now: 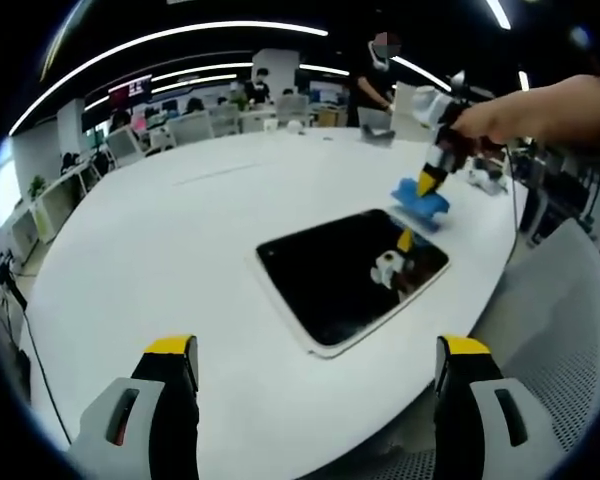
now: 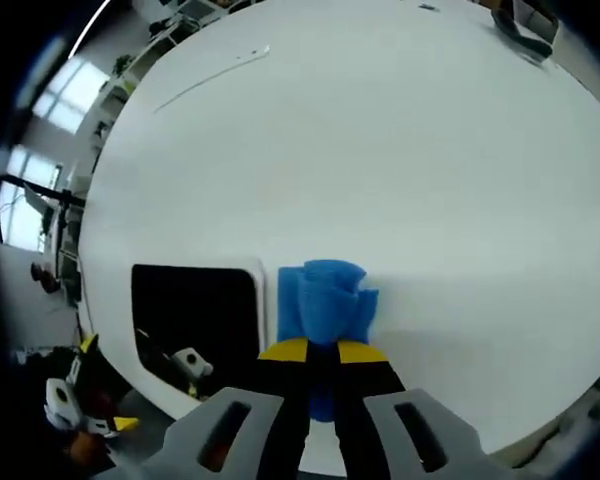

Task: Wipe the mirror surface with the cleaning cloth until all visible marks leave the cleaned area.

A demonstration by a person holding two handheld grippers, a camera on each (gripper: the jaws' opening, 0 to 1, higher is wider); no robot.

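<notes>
With my right gripper [image 2: 323, 352] clamped on the cloth [image 2: 325, 297] beside the mirror [image 1: 352, 272] and my left gripper [image 1: 315, 360] spread idle, a shallow bite could shed it mid-wipe.

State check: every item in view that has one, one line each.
Mirror: flat on the table, dark glass reflecting a gripper, nothing resting on it.
Blue cloth: bunched, on the table beside the mirror's edge, clamped by the right gripper.
Right gripper: shut on the blue cloth.
Left gripper: open, empty, hovering short of the mirror.
Table: white, bare around the mirror.
</notes>
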